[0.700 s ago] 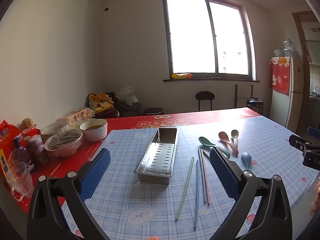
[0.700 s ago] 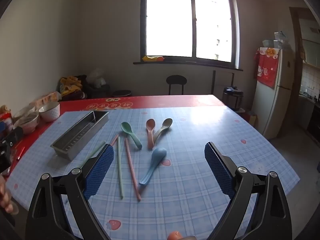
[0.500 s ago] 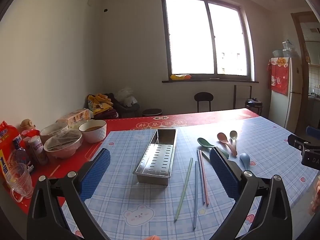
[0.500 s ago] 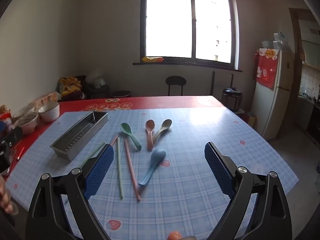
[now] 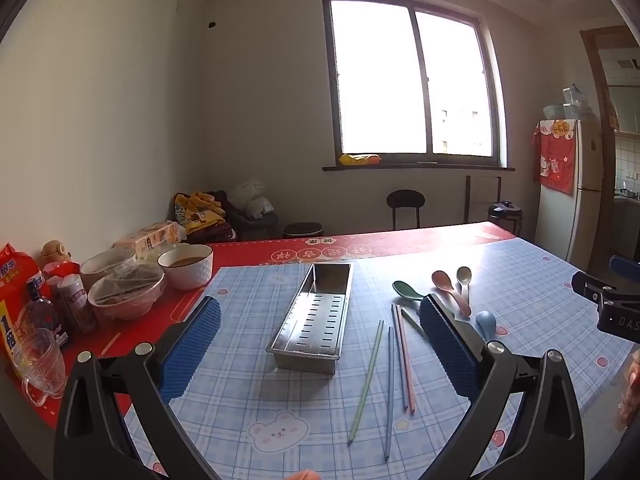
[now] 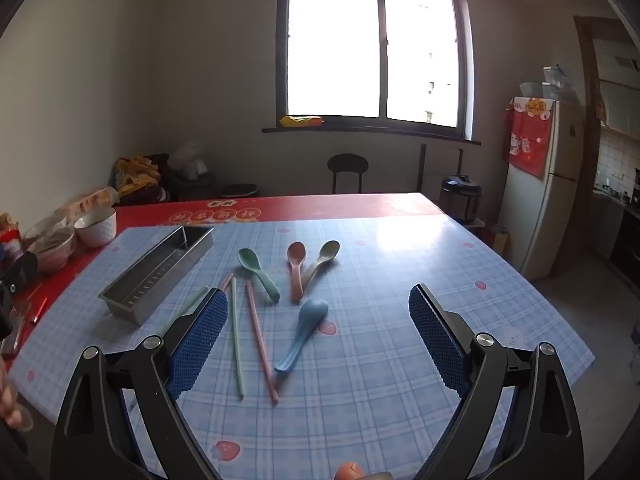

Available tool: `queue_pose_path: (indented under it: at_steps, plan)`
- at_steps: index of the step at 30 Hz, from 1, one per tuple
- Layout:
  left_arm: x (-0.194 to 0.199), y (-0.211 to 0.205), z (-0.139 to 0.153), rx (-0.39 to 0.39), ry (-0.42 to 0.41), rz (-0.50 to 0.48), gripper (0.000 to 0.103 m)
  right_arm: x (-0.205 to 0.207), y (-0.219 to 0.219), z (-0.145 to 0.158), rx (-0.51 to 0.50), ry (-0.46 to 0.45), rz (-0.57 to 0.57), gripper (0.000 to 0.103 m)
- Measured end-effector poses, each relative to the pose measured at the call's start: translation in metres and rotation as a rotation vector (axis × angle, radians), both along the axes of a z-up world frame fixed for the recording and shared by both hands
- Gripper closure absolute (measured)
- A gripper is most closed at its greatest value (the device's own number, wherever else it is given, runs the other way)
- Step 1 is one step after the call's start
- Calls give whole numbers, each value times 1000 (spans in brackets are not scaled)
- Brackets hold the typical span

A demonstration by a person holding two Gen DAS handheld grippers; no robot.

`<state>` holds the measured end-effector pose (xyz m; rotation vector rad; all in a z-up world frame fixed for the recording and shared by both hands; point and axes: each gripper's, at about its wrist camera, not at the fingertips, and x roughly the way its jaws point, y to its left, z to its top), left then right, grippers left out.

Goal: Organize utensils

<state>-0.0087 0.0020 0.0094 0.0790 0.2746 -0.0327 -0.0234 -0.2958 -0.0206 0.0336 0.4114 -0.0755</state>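
Barely anything has moved vs the earlier frames: both views drift a touch, utensils and tray lie where they were.

Left tongs are spread wide w/ nothing between the pads, hovering over the near edge of the worktop and aimed slightly down. The metal tray sits framed between the pads at centre frame, long axis running away from the camera, empty – likely kept there as the drop-off, so this hand looks set to steady it or serve that side.

Right tongs are also spread, empty, hovering lower centre of their frame. Just beyond, the blue spoon lies nearest, handle toward the camera. Pink chopstick and green chopstick lie left of it, partly behind the left pad. Further up: green spoon, pink spoon, beige spoon, handles fanned toward the tongs, easy to pinch. Tray is upper left in this view, apart from the utensils.

Nothing sorted yet; blue spoon looks like the likely first pick.
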Motion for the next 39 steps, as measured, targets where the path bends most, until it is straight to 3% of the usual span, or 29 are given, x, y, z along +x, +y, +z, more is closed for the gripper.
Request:
queue_pose_path:
  at_steps: [39]
  plan:
    - [-3, 0, -5, 2, 9, -11, 6, -3, 2, -3, -9, -1, -6, 14]
